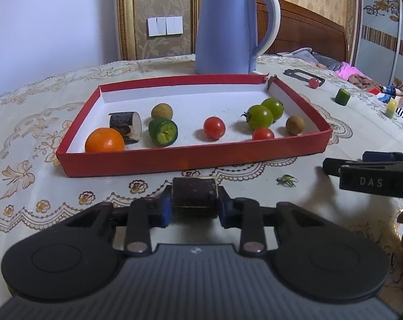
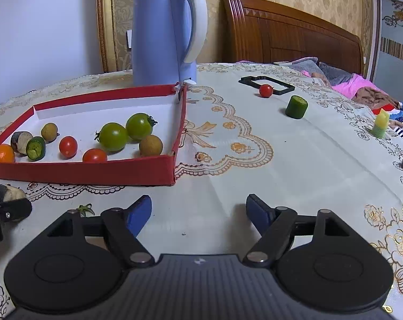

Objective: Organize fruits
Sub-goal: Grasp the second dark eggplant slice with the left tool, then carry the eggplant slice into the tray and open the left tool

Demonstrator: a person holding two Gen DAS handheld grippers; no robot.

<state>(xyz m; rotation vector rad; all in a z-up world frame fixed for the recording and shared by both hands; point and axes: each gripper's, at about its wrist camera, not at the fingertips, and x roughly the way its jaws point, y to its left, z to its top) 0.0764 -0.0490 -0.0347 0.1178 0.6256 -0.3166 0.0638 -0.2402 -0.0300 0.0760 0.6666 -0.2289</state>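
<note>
Now, left tool clamps dark cane chunk, right tool open w/ nothing, red tray ahead.

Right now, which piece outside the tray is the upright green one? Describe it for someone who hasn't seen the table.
Start at the red tray by the blue kettle. On the tablecloth to its right stands a green cucumber chunk, just nearer than a red cherry tomato. Unlike the paler yellow-green piece further right, it is dark-skinned and cylindrical.

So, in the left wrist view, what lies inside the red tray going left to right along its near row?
Orange → dark-skinned cut piece → green cut piece → red cherry tomato → second red cherry tomato → brown round fruit, all inside the red tray.
</note>
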